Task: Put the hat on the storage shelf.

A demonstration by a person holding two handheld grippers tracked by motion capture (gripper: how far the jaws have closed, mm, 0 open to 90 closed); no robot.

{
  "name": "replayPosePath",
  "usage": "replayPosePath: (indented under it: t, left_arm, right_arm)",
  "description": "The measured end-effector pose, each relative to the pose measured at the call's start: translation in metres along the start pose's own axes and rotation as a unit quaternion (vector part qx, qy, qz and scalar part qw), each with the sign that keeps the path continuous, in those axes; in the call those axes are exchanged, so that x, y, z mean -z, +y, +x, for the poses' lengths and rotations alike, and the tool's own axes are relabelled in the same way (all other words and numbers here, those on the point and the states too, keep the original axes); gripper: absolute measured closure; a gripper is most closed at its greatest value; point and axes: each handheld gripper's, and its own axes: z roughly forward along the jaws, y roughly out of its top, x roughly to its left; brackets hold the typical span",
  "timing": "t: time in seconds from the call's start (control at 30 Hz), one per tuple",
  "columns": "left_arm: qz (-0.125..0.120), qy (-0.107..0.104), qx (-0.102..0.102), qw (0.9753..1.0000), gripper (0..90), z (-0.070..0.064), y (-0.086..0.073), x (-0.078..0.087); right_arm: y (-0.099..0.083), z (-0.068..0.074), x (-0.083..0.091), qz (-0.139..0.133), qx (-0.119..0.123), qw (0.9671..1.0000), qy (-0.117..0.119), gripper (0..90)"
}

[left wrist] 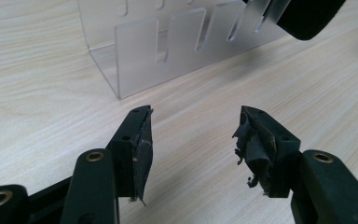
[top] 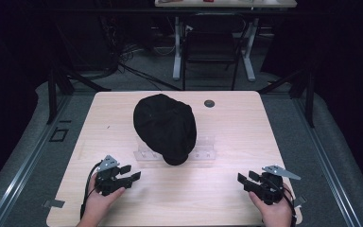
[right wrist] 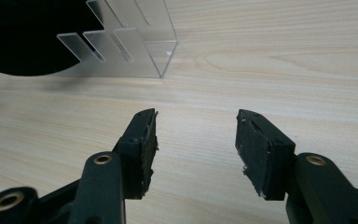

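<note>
Bare table (top: 189, 189) lies ahead of both grippers and between them. Ahead of the left gripper (top: 133, 173) and to its right stands the clear rack (left wrist: 168, 51), well apart. The black cap (top: 165, 127) drapes over it, blocking any pass above from the right gripper (top: 244, 180).

Black hand-held gripper (top: 131, 176) jaws, brass screws, frayed pads (left wrist: 256, 140), grey plates
</note>
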Motion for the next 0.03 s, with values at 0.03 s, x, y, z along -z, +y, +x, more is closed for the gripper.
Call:
replayPosePath:
  t: [0.03]
  left_arm:
    - [0.002, -0.002, -0.005, 1.0, 45.3, -0.0007, 0.0003, -0.0001]
  right_arm:
    - [-0.0012, -0.0005, -0.0006, -0.002, 0.001, 1.0, 0.0, 47.6]
